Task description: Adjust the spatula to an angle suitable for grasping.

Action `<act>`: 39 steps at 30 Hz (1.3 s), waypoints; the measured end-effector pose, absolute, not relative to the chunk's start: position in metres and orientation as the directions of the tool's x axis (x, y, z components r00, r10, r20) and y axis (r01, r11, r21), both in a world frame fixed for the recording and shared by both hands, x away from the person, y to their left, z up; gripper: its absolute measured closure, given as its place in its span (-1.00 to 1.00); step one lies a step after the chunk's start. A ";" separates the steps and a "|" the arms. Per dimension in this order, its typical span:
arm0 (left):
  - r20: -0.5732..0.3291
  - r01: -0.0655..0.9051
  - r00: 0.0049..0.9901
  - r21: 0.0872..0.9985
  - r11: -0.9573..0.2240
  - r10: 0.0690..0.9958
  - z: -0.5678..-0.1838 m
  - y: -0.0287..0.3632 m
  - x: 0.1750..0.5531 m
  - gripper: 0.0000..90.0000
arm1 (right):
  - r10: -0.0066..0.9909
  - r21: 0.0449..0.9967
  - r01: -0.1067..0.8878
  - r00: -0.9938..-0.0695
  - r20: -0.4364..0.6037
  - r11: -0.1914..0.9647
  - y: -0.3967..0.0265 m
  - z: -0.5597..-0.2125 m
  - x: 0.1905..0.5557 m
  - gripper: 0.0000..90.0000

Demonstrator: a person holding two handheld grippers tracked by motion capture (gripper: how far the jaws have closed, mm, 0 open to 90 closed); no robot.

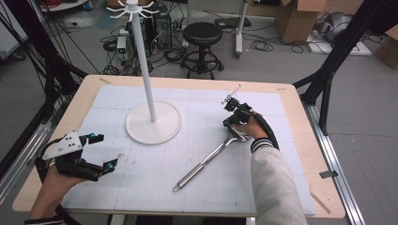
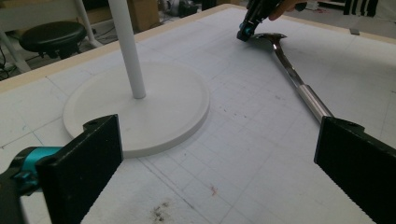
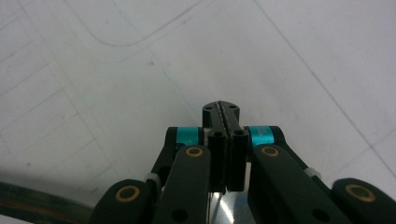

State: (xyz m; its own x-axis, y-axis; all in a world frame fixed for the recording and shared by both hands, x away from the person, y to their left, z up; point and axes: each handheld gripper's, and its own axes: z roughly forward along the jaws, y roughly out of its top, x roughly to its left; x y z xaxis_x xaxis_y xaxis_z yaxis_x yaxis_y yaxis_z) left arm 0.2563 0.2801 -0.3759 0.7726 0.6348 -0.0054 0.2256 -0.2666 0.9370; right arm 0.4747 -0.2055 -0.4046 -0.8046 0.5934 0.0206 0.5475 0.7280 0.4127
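Right gripper (image 1: 233, 123) is gripping the ladle (image 1: 209, 161).
Left gripper (image 1: 107, 151) is resting released near the stand (image 1: 153, 123).

left gripper (image 2: 219, 163) fingers (image 2: 81, 163) spread wide, nothing between. white stand base (image 2: 140, 105) just ahead on gridded counter (image 2: 243, 154), pole (image 2: 128, 46) upright. metal ladle (image 2: 299, 84) lying right, right gripper (image 2: 250, 25) touching its bowl end far back.

The ladle (image 1: 211, 159) is polished, mirror-bright metal. The stand (image 1: 153, 123) looks smooth matt white. A matt white gridded mat (image 1: 263, 187) covers the pale wooden desk (image 1: 84, 96).
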 end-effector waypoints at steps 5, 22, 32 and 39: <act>-0.008 0.225 0.772 0.938 -0.262 0.636 -0.376 0.281 0.256 -0.96 | 0.593 0.402 0.552 -0.805 0.026 0.731 -0.212 -0.403 0.468 1.00; 0.002 0.219 0.774 0.938 -0.270 0.633 -0.373 0.278 0.254 -0.96 | 0.593 0.389 0.555 -0.805 0.026 0.736 -0.238 -0.402 0.441 1.00; 0.006 0.212 0.774 0.939 -0.269 0.633 -0.371 0.277 0.253 -0.96 | 0.600 0.382 0.577 -0.797 0.070 0.722 -0.257 -0.400 0.422 1.00; 0.009 0.207 0.777 0.941 -0.269 0.629 -0.369 0.276 0.254 -0.96 | 0.598 0.380 0.582 -0.796 0.089 0.719 -0.268 -0.398 0.407 1.00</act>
State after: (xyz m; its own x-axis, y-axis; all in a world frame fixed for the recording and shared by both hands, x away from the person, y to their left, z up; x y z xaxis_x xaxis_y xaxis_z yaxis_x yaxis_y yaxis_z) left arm 0.2540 0.2765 -0.3693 0.7775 0.6289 0.0088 0.2068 -0.2688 0.9407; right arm 0.4070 -0.2677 -0.3981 -0.7963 0.5982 0.0893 0.5824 0.7186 0.3799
